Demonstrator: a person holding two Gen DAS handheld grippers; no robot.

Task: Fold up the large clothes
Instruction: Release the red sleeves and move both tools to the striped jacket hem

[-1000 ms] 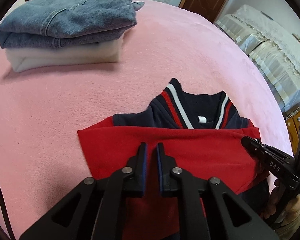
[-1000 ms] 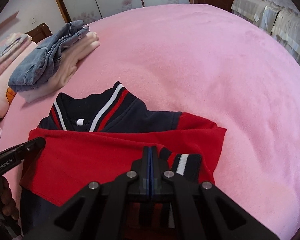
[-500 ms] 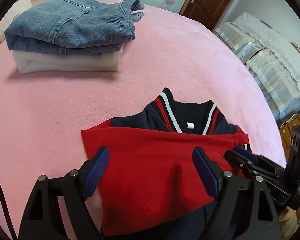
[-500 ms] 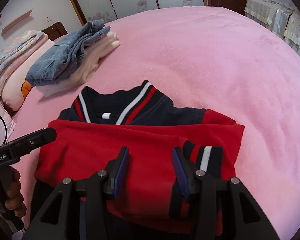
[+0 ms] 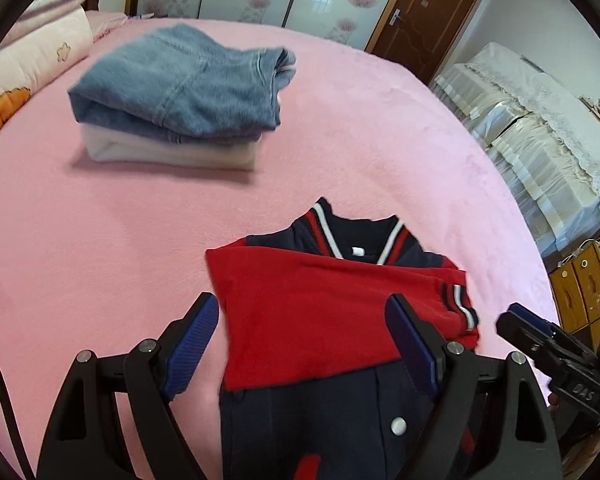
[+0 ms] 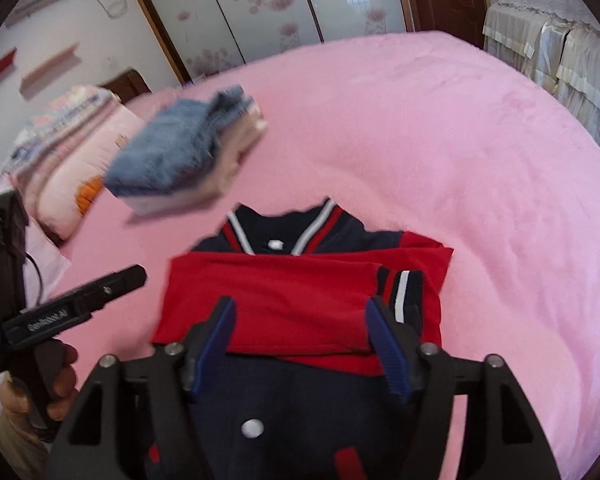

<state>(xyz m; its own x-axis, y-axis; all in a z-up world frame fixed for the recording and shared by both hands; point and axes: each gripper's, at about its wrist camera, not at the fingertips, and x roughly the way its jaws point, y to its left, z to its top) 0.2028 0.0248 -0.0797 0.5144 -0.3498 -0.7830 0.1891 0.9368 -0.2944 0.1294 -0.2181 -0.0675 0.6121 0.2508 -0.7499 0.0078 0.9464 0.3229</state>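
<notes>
- The navy-and-red fleece varsity jacket with a striped collar (image 5: 332, 300) lies on the pink plush bed cover (image 5: 120, 240), front up, both red sleeves folded across its chest and its navy lower body running toward the cameras.
- The step in hand looks like the one after the sleeve fold: bringing the hem up toward the collar. To do it well I would take the bottom edge at both corners together, lift evenly and lay the hem just short of the striped collar (the crossed sleeves are loose and a dragged lift would pull them askew).
- The left gripper (image 5: 300, 344) hangs above the jacket with its blue-padded fingers (image 5: 188, 344) spread wide; they have just been opening, and the red sleeve shows in the gap below them, not pinched.
- The right gripper (image 6: 300, 344) is likewise wide apart, its jaws having just been opening, and it holds nothing; the red sleeve and the striped cuff (image 6: 400, 284) lie beneath it, untouched.
- A folded pile, blue denim on top of a cream garment (image 5: 180, 96), sits well apart, further up the bed near a pale pink pillow (image 5: 24, 60), probably the place for the finished jacket.
</notes>
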